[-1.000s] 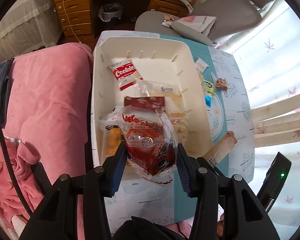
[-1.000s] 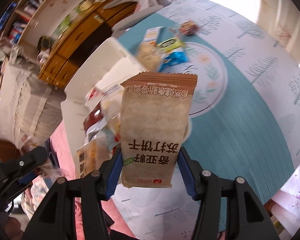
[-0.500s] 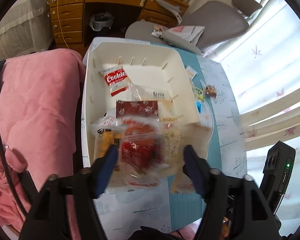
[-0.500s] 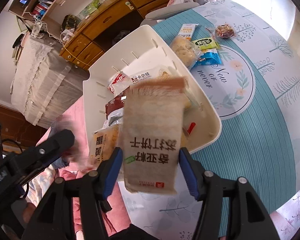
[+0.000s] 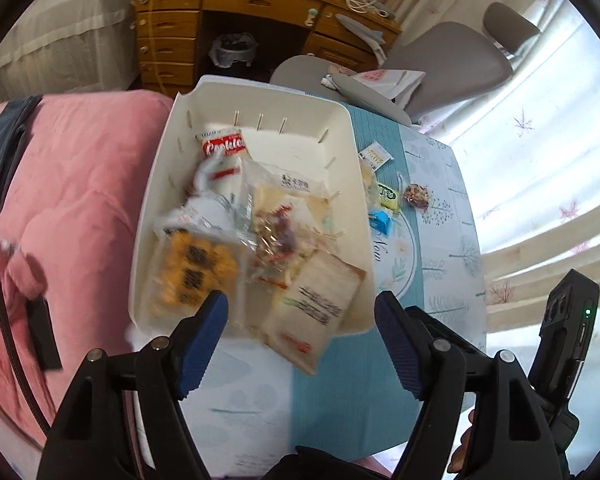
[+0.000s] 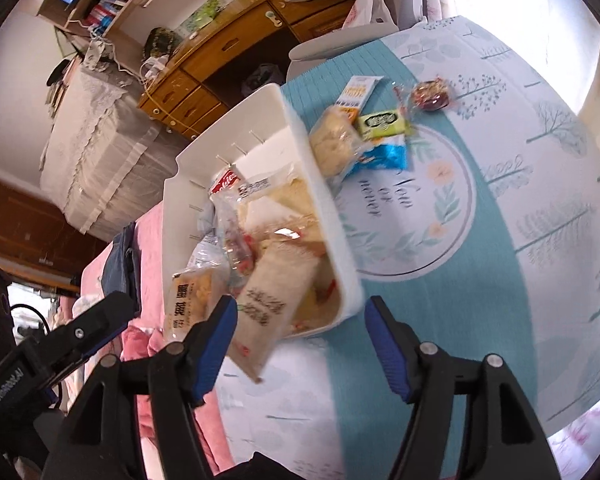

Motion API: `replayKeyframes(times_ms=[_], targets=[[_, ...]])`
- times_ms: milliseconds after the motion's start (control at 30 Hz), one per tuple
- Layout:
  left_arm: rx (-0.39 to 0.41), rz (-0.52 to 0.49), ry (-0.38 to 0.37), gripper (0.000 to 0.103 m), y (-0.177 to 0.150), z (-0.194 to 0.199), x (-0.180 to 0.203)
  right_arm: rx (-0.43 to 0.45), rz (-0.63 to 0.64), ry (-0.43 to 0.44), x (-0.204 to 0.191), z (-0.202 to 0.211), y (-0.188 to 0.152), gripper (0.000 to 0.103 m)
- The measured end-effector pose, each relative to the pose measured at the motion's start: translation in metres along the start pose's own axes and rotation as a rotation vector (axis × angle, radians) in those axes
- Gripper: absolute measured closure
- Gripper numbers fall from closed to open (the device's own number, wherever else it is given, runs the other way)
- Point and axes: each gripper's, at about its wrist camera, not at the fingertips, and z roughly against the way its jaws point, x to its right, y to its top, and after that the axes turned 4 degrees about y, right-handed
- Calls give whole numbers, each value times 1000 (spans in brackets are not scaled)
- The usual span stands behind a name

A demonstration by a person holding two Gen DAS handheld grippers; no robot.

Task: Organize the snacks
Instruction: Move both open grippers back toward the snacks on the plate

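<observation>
Snacks in crinkly wrappers fill the near end of a white rectangular plastic bin [image 5: 256,104], which sits on a table covered by a teal and pale blue printed cloth [image 6: 480,280]. Both claws have just been opening, and nothing is between their blue pads now. A second ago the left gripper [image 5: 300,326] pinched a clear bag with red print [image 5: 274,236]; that bag now lies in the bin among the other packets. The right gripper [image 6: 300,330] held a tan paper-look cracker packet with black Chinese characters [image 6: 272,304]; it has left the jaws and appears blurred, tipped over the bin's near rim, part in and part hanging out. Two more items seem to be delivered, though the tan packet may yet slide out onto the cloth.

Several snacks remain on the cloth just beside the bin's right wall: a pale round pastry in clear wrap [image 6: 334,142], a green packet [image 6: 382,122], a blue packet [image 6: 386,154], a white and orange sachet [image 6: 358,94] and a round brown sweet in clear wrap [image 6: 430,94].

Readable writing: "Cookies" on a red and white packet [image 5: 224,146] at the bin's far end, and "Now or never" in script on the cloth. The Chinese print is too blurred to read.
</observation>
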Motion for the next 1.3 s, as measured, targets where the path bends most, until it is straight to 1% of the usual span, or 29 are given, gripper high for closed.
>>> replayKeyframes(times_ms=[100,167,233,467,567,633,767,933,1033,1100,1200,1300], targets=[[7,48,-2,29,-14,-3,24,-21,40,13,19,15,8,36],[9,73,11,29,-24,-7,46,-35,71,19,36,26,15,36],[12,98,6,29,-32,-12,66,-48,86,24,51,33,21,36],[22,132,9,28,-52,-27,125,-65,121,19,107,59,44,35],[21,135,8,28,-53,-37,147,-59,127,10,126,68,52,35],[12,151,3,28,-52,-46,161,-50,138,-5,137,73,59,35],[-26,223,-25,28,-41,-67,178,-49,136,-22,157,79,76,35],[-26,282,19,27,-24,-90,198,-41,149,-47,173,81,98,35],[-45,351,36,27,-13,-107,201,-23,158,-78,179,82,113,35],[-42,408,53,25,-7,-120,200,-11,173,-94,182,80,124,35],[-43,477,84,25,1,-139,197,17,235,-126,182,72,141,35],[-43,541,131,25,9,-160,194,52,307,-149,181,59,155,35]])
